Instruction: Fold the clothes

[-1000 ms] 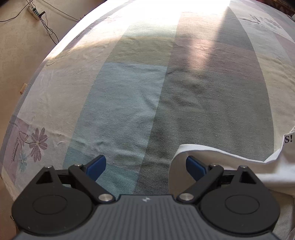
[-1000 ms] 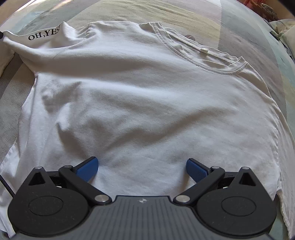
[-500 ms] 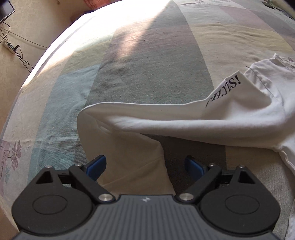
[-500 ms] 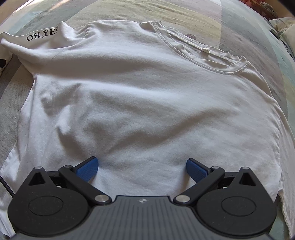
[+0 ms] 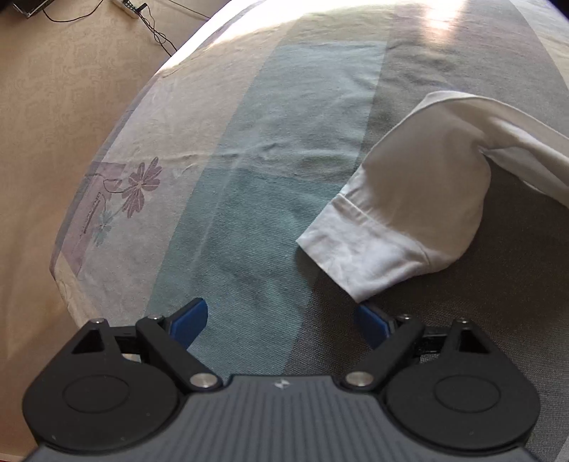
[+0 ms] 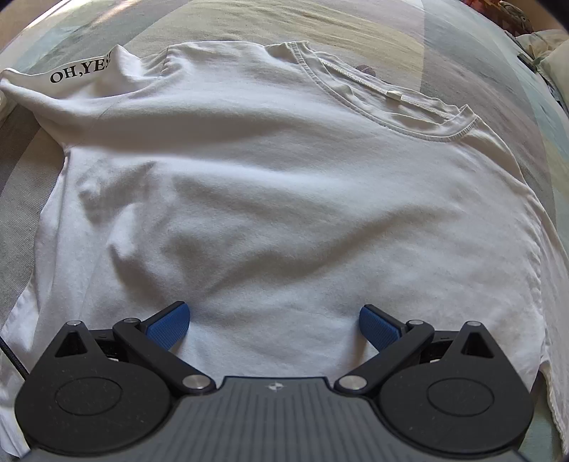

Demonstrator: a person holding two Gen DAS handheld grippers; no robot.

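A white T-shirt (image 6: 284, 184) lies spread flat on the bed, its neckline (image 6: 391, 106) at the upper right and black "OH,YES" lettering (image 6: 80, 73) on its turned-over left sleeve. My right gripper (image 6: 274, 323) hovers open over the shirt's lower body, with no cloth pinched. In the left wrist view that sleeve (image 5: 402, 220) lies folded on the sheet, its hemmed cuff pointing toward me. My left gripper (image 5: 281, 320) is wide, its jaws closing a little, over bare sheet. Its right fingertip (image 5: 370, 321) sits just below the cuff corner, and nothing is between the pads.
The bedsheet (image 5: 266, 160) has pale blue, grey and cream blocks, with a flower print (image 5: 138, 184) near its left edge. Beyond that edge lies beige floor (image 5: 53, 106) with a power strip and cables (image 5: 128, 5). Bedding is piled at the far right (image 6: 547, 60).
The left wrist view has swung from bare sheet across the sleeve and back left and lower, leaving the cuff just ahead of its right finger. The right gripper and the shirt have kept still.
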